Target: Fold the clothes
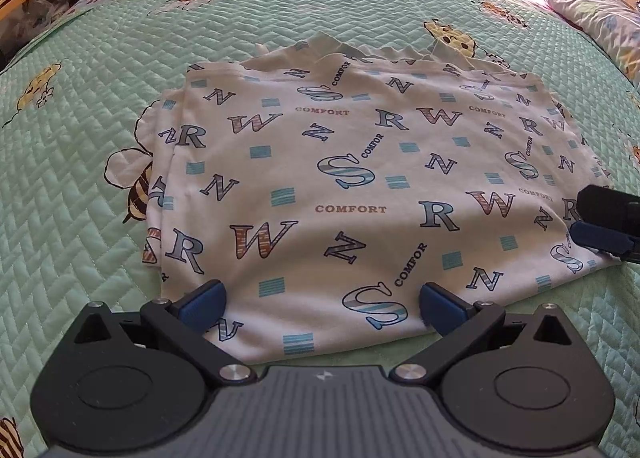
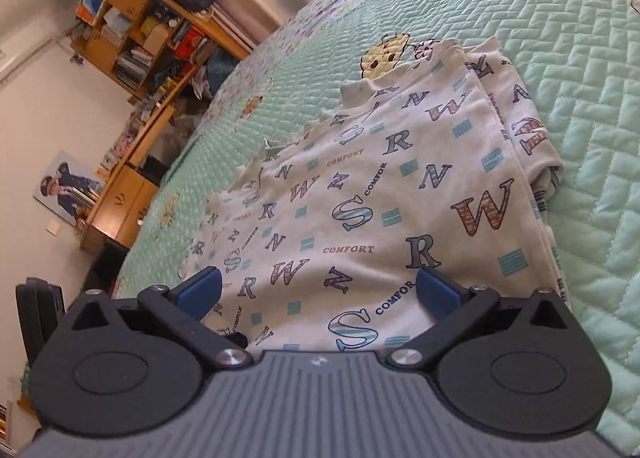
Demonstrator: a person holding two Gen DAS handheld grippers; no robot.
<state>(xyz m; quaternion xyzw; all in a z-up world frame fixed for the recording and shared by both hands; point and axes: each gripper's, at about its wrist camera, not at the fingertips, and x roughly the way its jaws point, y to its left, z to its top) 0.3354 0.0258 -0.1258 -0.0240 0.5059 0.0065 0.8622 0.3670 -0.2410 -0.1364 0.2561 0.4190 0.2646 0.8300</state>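
Both grippers' fingers, left gripper [image 1: 322,308] and right gripper [image 2: 318,296], hang spread over the folded garment [image 1: 360,186]; I fear a careless regrasp could rumple its layers.

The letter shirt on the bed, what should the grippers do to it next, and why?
Probably pinch the near edge and fold it over again. The shirt lies flat, already folded, on the bedspread, and both the left gripper and right gripper are open, holding nothing.
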